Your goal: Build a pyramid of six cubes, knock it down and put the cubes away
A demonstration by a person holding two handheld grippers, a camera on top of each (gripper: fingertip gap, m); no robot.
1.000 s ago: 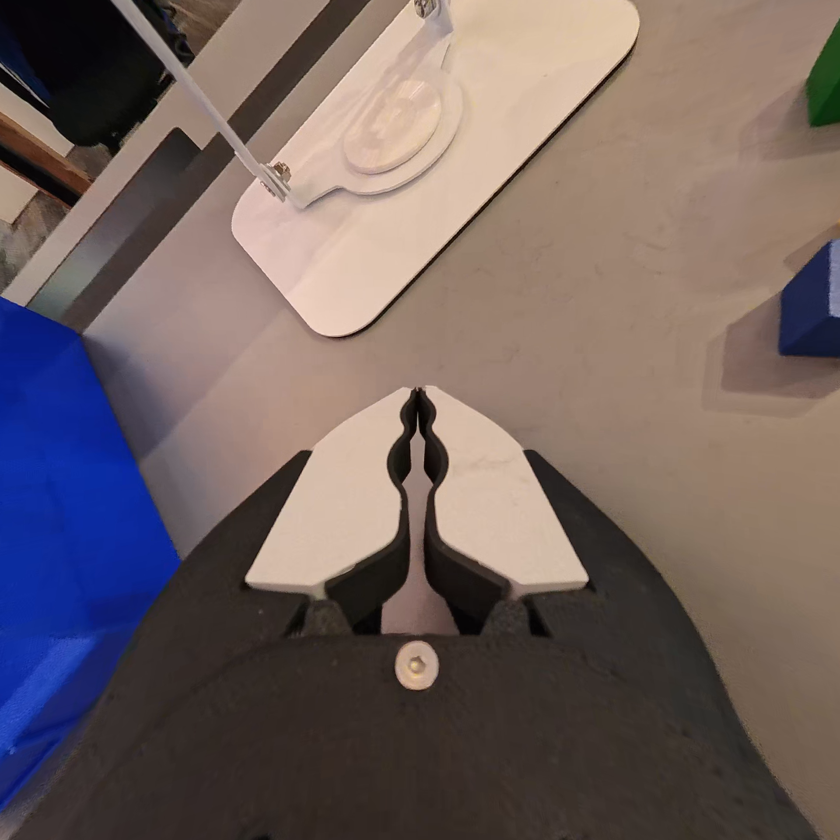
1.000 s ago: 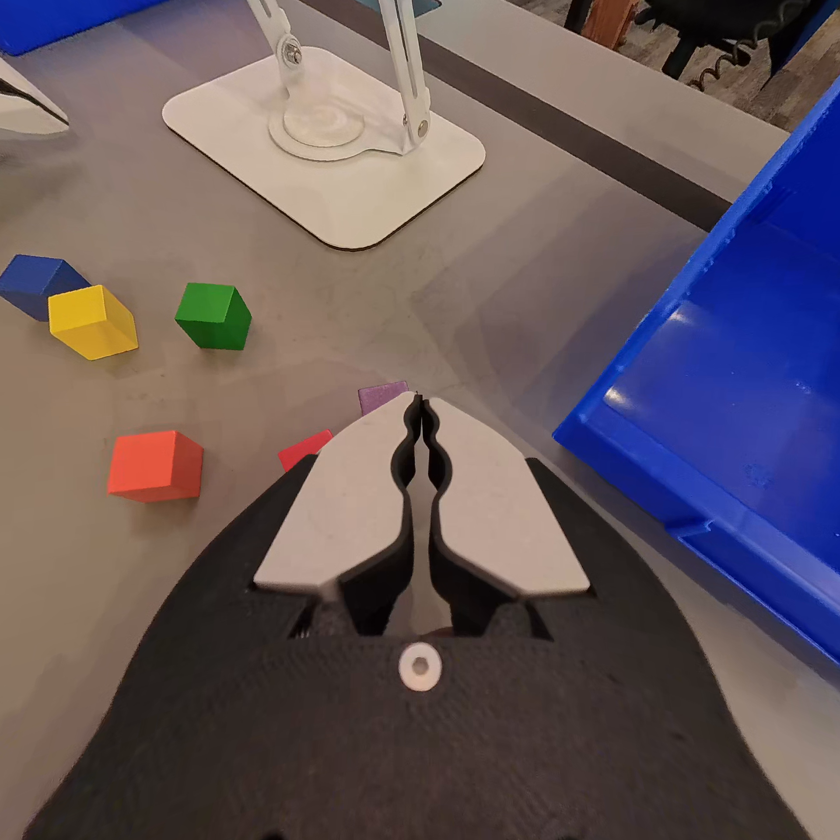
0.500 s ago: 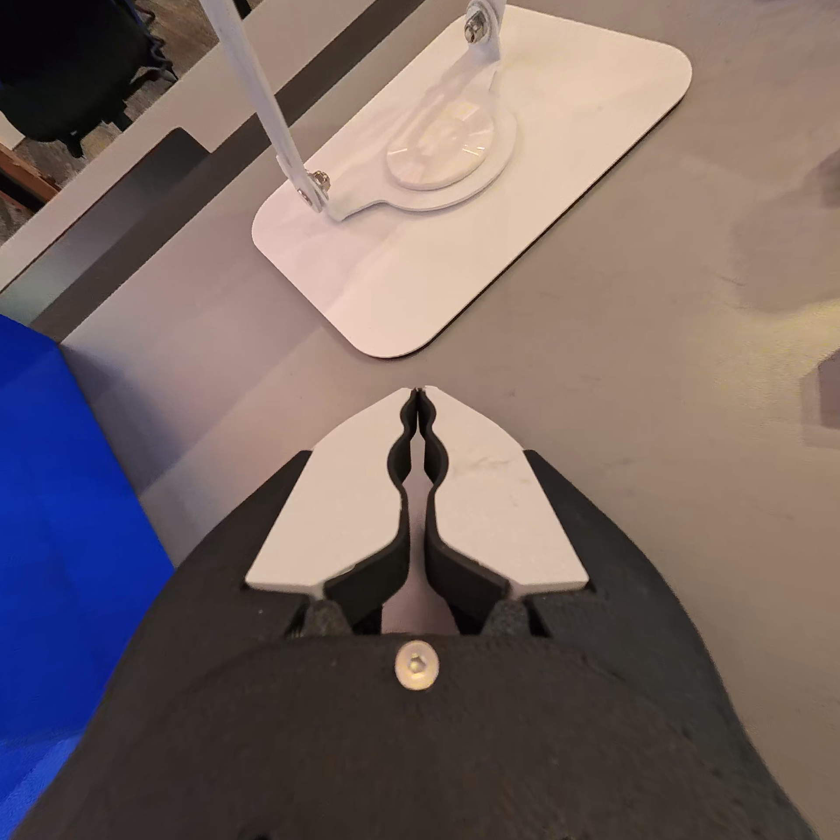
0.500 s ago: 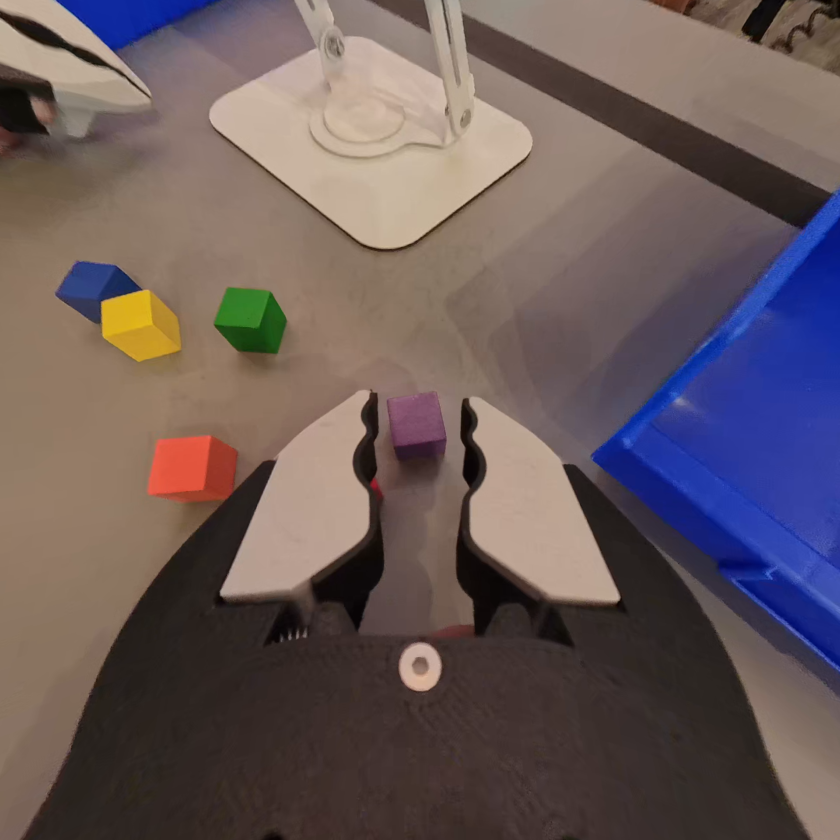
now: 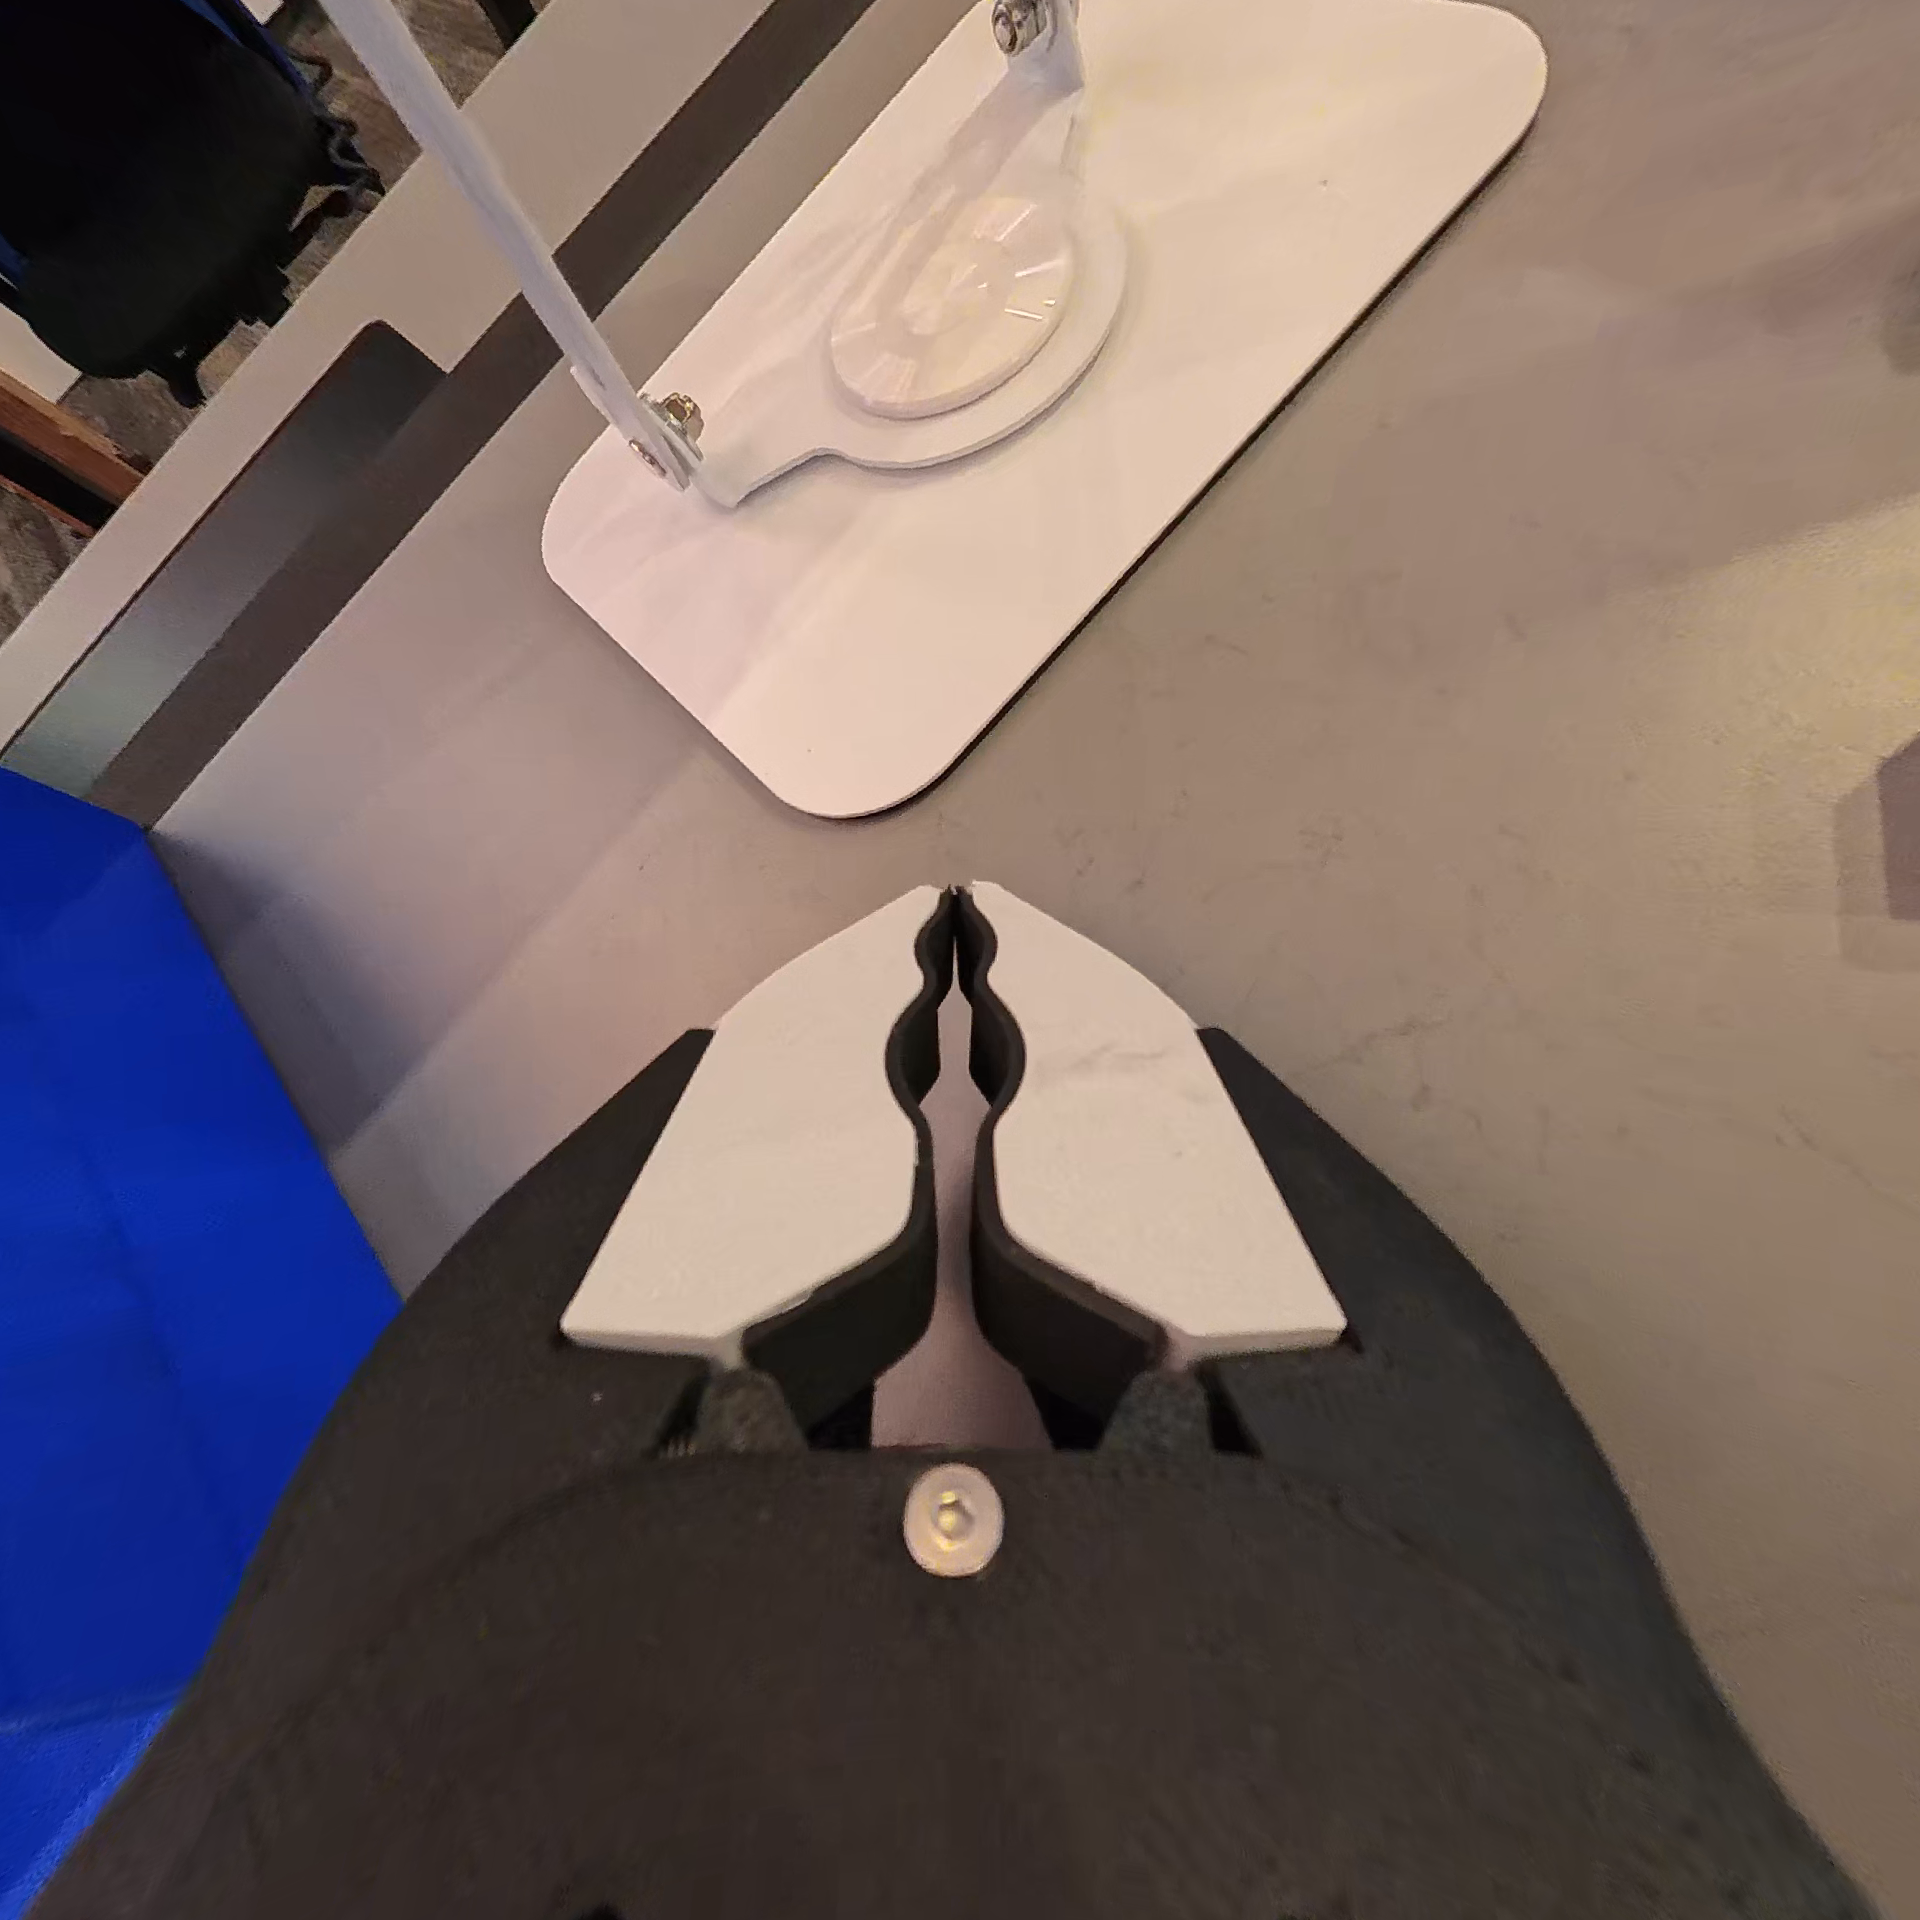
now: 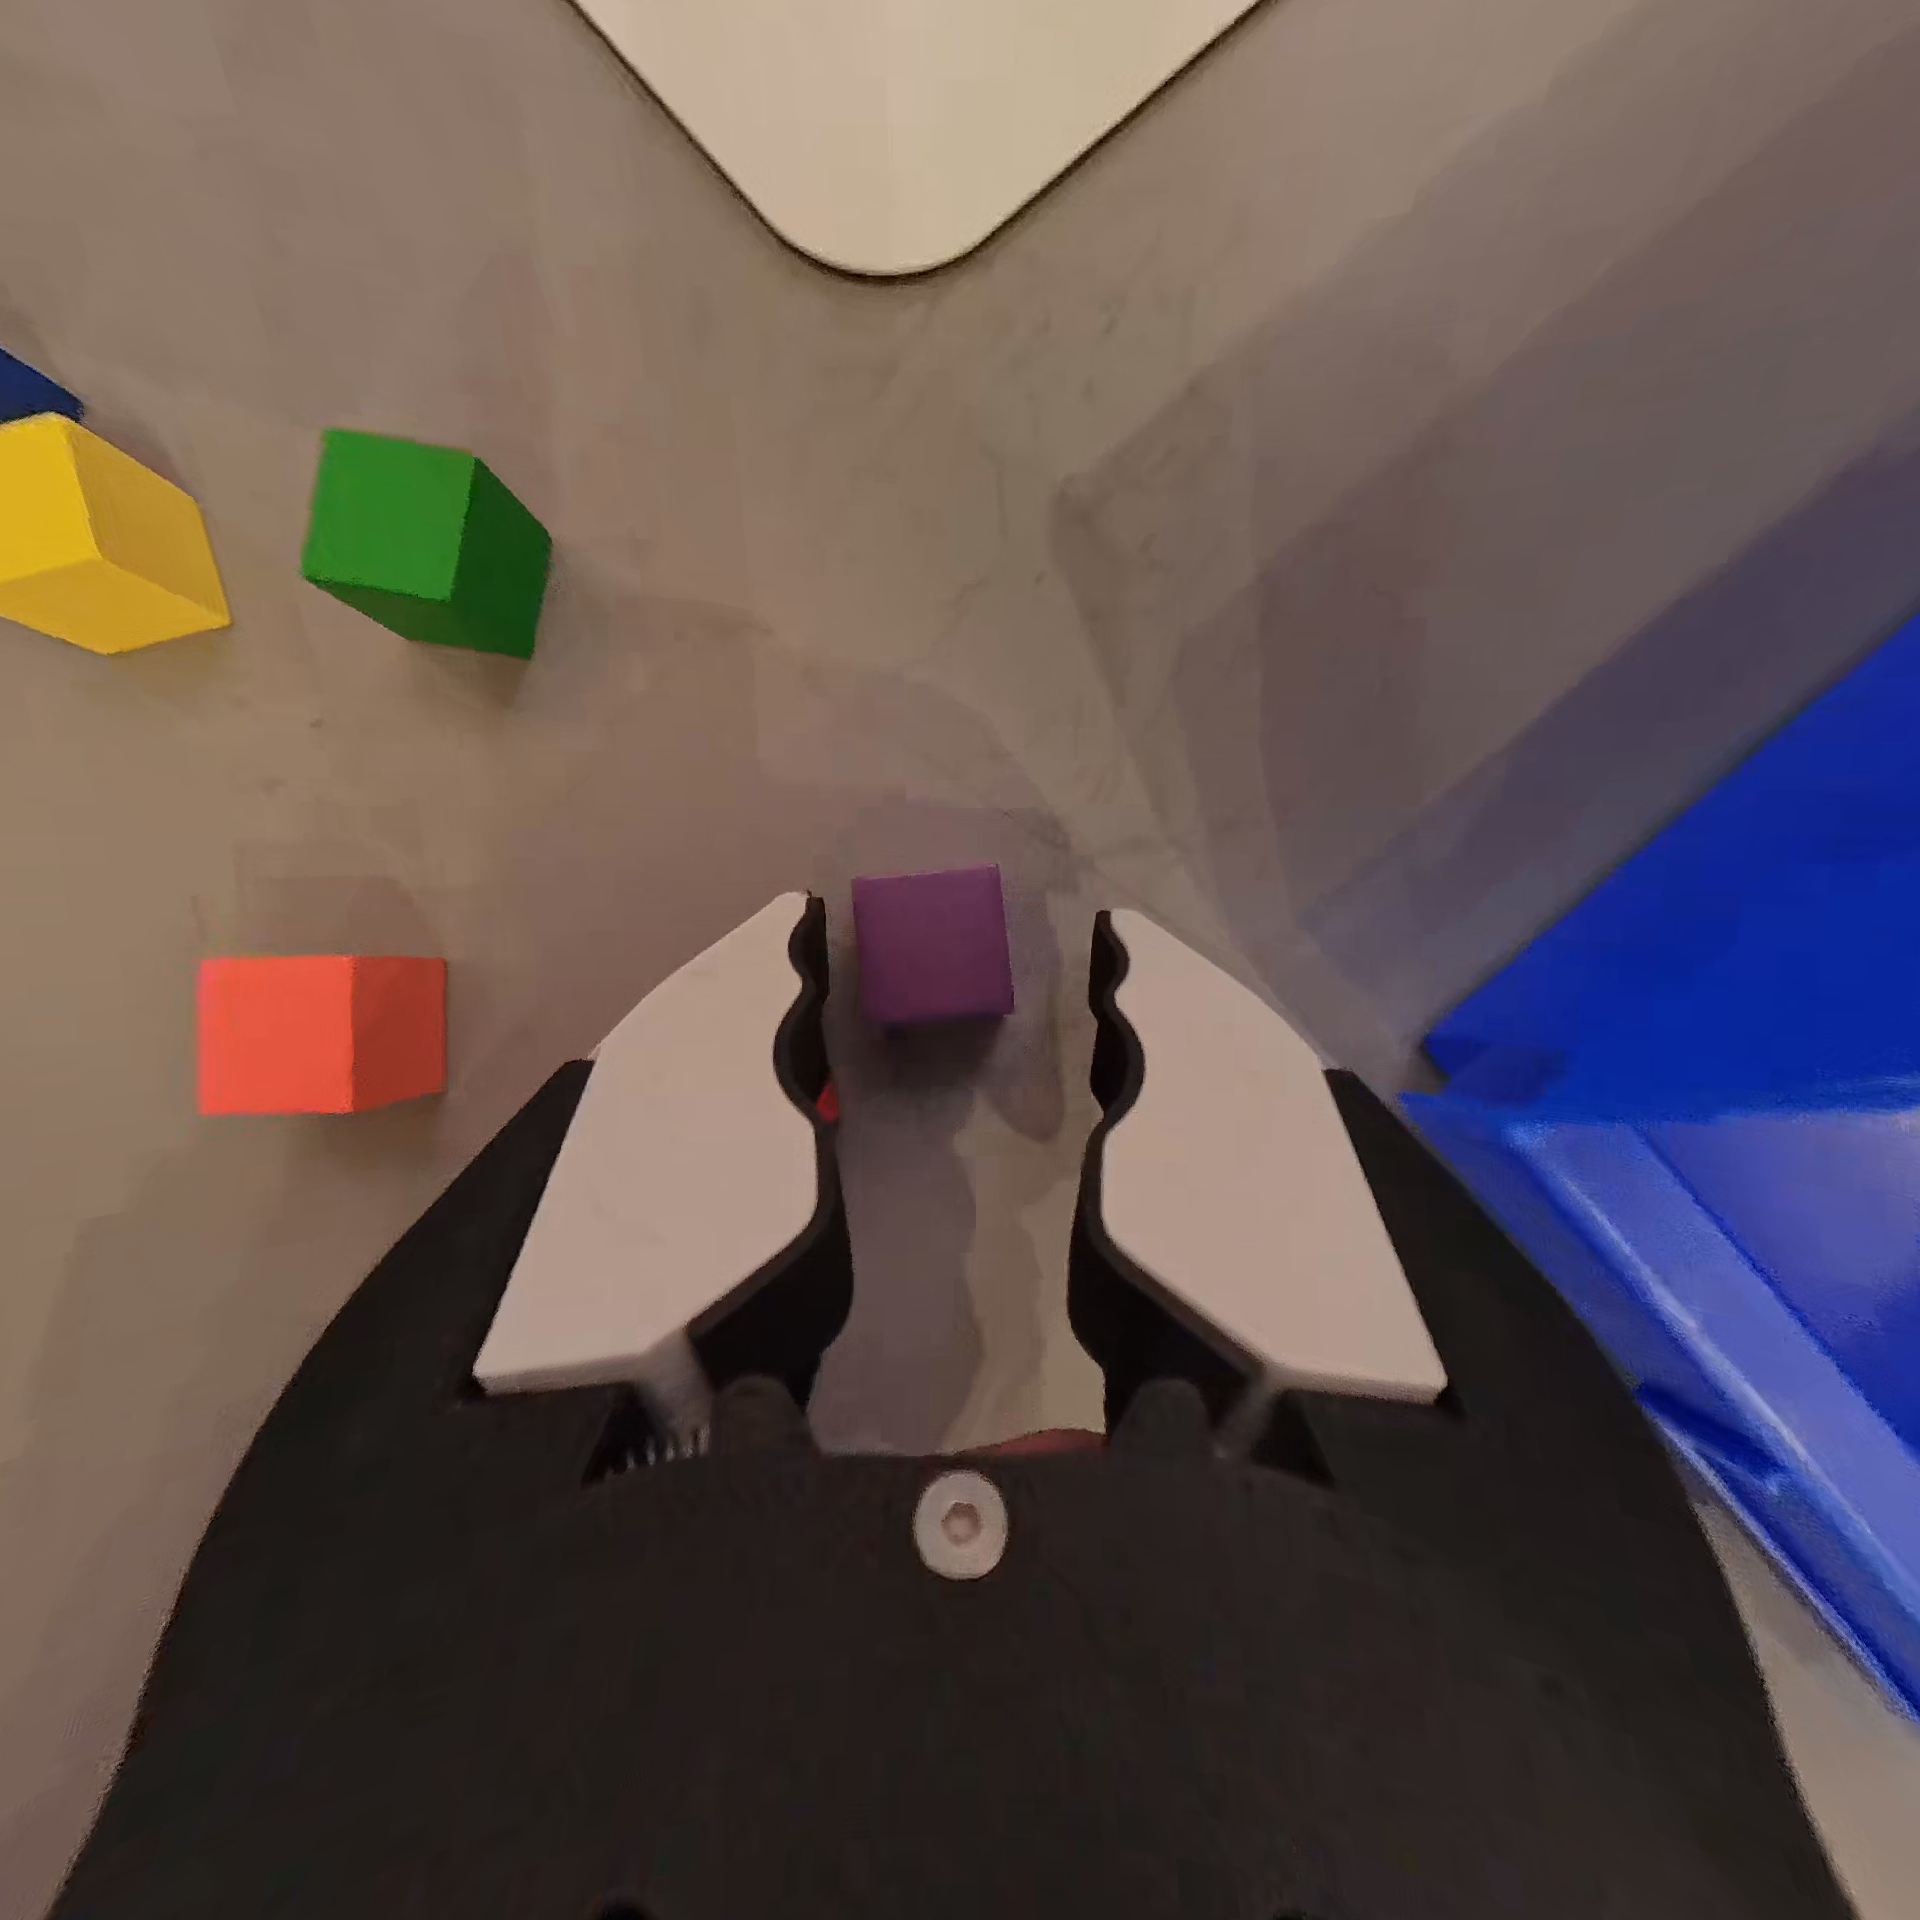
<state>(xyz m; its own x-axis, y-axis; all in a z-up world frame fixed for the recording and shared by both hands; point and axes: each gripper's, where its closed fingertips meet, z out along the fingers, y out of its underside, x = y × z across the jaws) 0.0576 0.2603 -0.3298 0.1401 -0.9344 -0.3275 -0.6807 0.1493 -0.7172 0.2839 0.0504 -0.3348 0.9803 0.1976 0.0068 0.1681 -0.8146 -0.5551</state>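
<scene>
- Hovering my right tongs [image 6: 954,914] over the grey counter [image 6: 831,520], fingers spread wide, gripping nothing.
- Purple cube [image 6: 932,943] sits on the counter between the two tips, nearer my left finger; clear gap on both sides, neither pad touching.
- Sliver of red [image 6: 827,1103] shows just behind the left finger's inner edge; cannot tell what it is.
- Orange cube [image 6: 317,1034] lies off to the left, green cube [image 6: 421,540] farther ahead, yellow cube [image 6: 99,535] at the left edge with a blue cube [image 6: 31,387] touching behind it.
- Blue bin [image 6: 1714,1039] stands close on the right.
- My left tongs [image 5: 956,891] are clenched tip to tip on nothing, above bare counter just short of a white stand base [image 5: 1039,416]; another blue bin [image 5: 125,1195] lies at left.
</scene>
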